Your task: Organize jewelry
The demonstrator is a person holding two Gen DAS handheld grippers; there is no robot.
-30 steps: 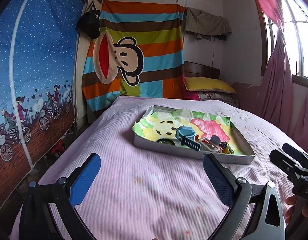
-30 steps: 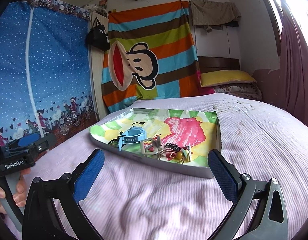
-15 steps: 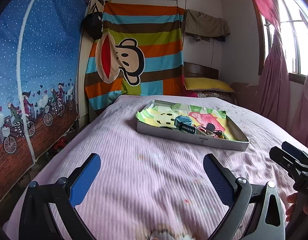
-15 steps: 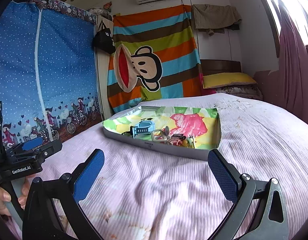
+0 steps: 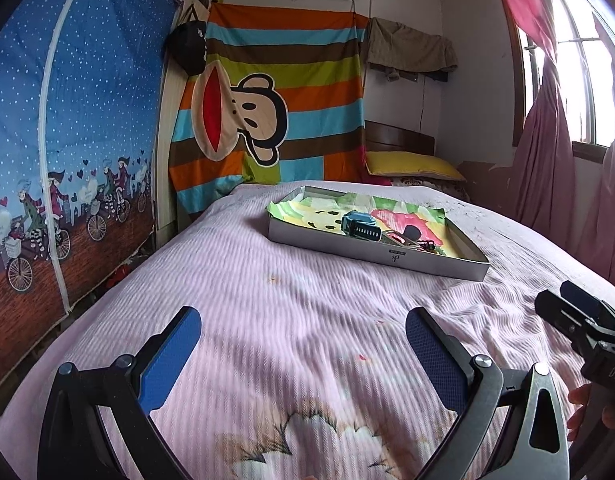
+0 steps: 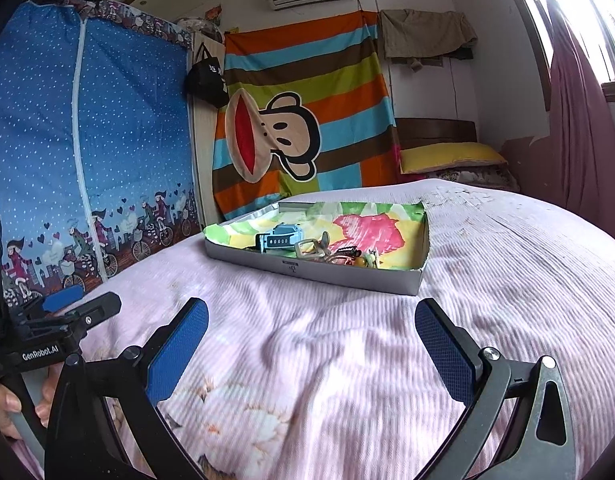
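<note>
Your left gripper [image 5: 301, 354], black-framed with blue textured pads, has its two fingers spread wide apart with nothing between them, hovering over the pale pink ribbed bedspread [image 5: 291, 280]. Your right gripper [image 6: 311, 344], of the same make, is likewise parted and empty above the same bedspread; in the left wrist view it shows at about 3 o'clock, with your fingers around its handle. In the right wrist view your left hand [image 6: 11, 408] grips the other tool's handle at 8 o'clock.

Well apart from both tools, towards 12 o'clock in the right wrist view and 1 o'clock in the left, lies the shallow grey cardboard tray [image 6: 347, 276], lined with crumpled paper printed in yellow, green and pink. Inside it, near the front wall, sits a light blue watch with a ribbed strap [image 6: 281, 238], and just beside it at 3 o'clock a small heap of jewellery [image 6: 339, 254]: a metal buckle, dark beads, a yellowish charm, too small to sort out further.

Beyond the bed hang a striped cartoon-monkey cloth [image 5: 267, 108] and a blue dotted fabric wardrobe [image 5: 67, 120]
</note>
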